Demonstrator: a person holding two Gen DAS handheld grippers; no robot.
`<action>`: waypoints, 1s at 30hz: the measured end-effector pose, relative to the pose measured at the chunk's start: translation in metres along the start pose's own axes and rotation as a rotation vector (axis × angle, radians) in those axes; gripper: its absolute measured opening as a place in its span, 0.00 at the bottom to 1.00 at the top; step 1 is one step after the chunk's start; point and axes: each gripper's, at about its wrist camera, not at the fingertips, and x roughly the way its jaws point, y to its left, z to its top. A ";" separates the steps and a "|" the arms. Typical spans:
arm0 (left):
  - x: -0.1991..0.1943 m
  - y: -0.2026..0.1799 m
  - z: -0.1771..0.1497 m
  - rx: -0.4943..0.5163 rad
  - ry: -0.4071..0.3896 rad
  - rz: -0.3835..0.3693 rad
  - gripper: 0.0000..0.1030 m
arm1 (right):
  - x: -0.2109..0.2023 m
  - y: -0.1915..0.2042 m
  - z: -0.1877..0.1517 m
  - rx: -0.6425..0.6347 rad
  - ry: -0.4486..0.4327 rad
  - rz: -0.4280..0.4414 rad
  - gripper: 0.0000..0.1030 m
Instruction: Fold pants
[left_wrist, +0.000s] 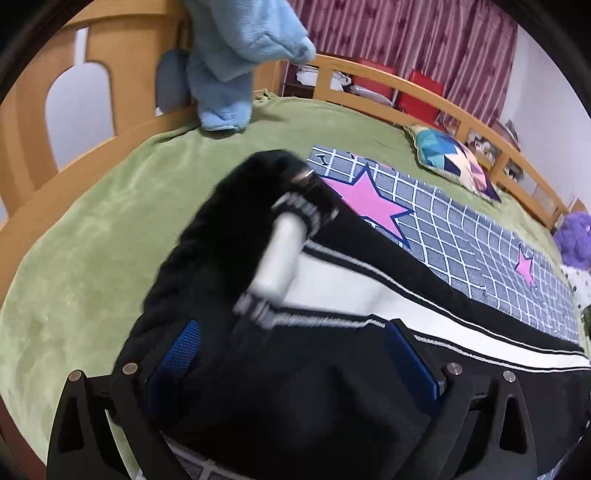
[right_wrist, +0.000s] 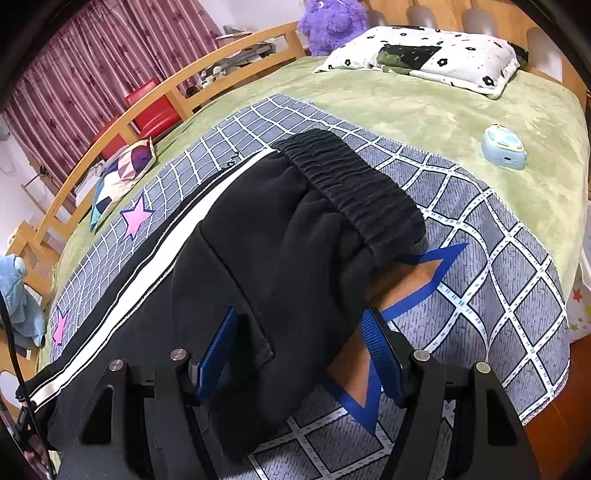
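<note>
Green bed (right_wrist: 424, 110), grid-and-star mat (right_wrist: 498, 266) on top; pants (right_wrist: 280, 236) lie along the mat. Black fleece, white side stripe, ribbed elastic waistband (right_wrist: 354, 192). Left tool (left_wrist: 295, 354) and right tool (right_wrist: 299, 350) both spread wide, fabric between the pads, not clamped. Judged soft, light, limp, non-slippery; best gripped at waistband and cuff (left_wrist: 295, 206), where cloth is thickest.

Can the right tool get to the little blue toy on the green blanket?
Probably yes. The right tool has black pants between its fingers, but nothing stands on the way to the blue toy.
</note>
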 end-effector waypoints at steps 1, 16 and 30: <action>-0.003 0.003 -0.001 -0.008 -0.007 -0.001 0.97 | 0.000 0.001 0.000 -0.004 -0.005 -0.003 0.66; -0.033 -0.029 0.003 -0.008 -0.049 -0.028 0.97 | 0.048 -0.023 0.030 0.166 -0.020 0.049 0.63; -0.057 -0.052 -0.014 0.064 -0.058 0.003 0.97 | 0.003 -0.008 0.091 -0.058 -0.163 -0.005 0.30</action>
